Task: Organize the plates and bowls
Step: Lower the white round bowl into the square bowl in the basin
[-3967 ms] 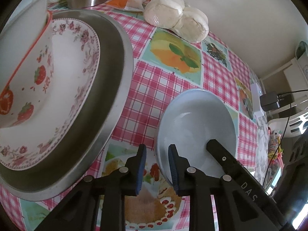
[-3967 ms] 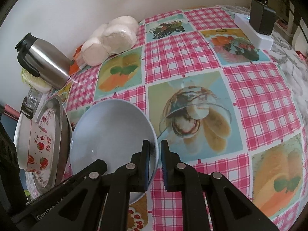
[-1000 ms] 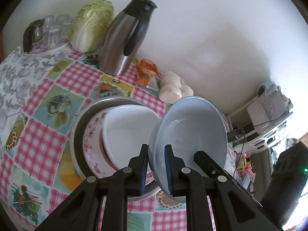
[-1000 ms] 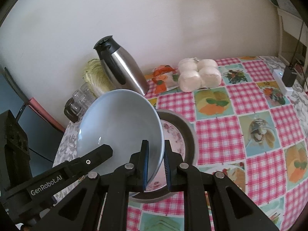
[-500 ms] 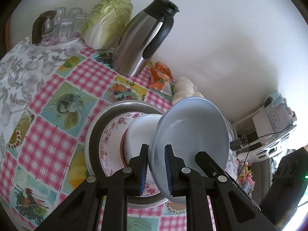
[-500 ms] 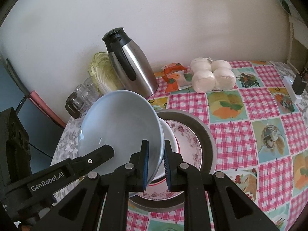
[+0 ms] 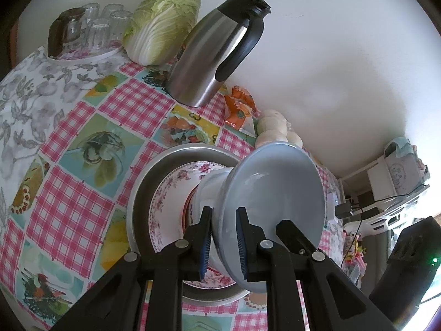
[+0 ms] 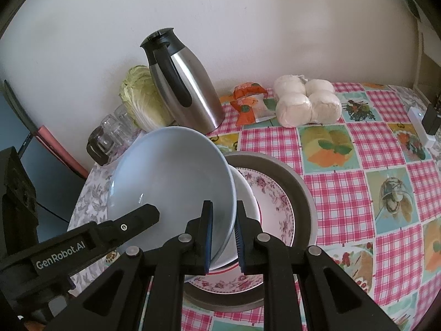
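Left gripper (image 7: 223,238) and right gripper (image 8: 223,237) each pinch the pale blue bowl's (image 8: 171,182) rim. The bowl tilts above a white bowl (image 8: 246,195) on a floral plate (image 8: 275,198).

Left tool (image 7: 223,240) grips blue bowl (image 7: 275,207) rim.

Pale blue bowl (image 7: 275,193), pink-floral plate (image 8: 275,201), grey tray (image 8: 300,190), pink-checked tablecloth (image 8: 344,201).
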The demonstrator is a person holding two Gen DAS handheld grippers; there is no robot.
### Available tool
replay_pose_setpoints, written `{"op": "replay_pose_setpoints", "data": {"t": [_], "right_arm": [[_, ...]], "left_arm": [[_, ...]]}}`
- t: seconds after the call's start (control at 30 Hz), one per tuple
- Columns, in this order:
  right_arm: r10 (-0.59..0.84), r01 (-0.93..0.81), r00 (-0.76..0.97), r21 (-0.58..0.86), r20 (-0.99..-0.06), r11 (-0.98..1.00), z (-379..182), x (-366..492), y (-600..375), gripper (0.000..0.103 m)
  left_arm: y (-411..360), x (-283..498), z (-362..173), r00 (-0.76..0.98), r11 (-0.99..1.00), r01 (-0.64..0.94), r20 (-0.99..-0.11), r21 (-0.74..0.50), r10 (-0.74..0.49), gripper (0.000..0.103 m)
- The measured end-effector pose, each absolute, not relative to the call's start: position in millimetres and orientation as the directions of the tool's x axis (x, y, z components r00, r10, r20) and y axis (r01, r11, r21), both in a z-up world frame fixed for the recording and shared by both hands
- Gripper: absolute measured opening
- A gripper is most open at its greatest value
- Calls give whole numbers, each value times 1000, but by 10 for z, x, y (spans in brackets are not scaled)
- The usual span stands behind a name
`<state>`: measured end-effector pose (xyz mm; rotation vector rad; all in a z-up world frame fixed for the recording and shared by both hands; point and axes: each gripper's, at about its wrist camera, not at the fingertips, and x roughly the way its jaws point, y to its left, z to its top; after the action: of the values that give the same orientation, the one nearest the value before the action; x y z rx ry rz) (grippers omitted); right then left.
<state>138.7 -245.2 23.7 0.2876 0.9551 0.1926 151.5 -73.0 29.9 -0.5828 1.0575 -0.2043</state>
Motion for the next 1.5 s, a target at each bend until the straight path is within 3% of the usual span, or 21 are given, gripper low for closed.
{"op": "replay_pose_setpoints", "data": {"t": [0.83, 1.5], "right_arm": [[242, -38, 573, 269, -783, 962, 164, 1440, -2412, 20], [247, -40, 617, 284, -747, 958, 231, 1428, -2482, 20]], "left_arm": [[-713, 1554, 207, 483, 824, -136, -763, -550, -430, 21], [-752, 1544, 288, 505, 869, -112, -781, -482, -368, 30]]}}
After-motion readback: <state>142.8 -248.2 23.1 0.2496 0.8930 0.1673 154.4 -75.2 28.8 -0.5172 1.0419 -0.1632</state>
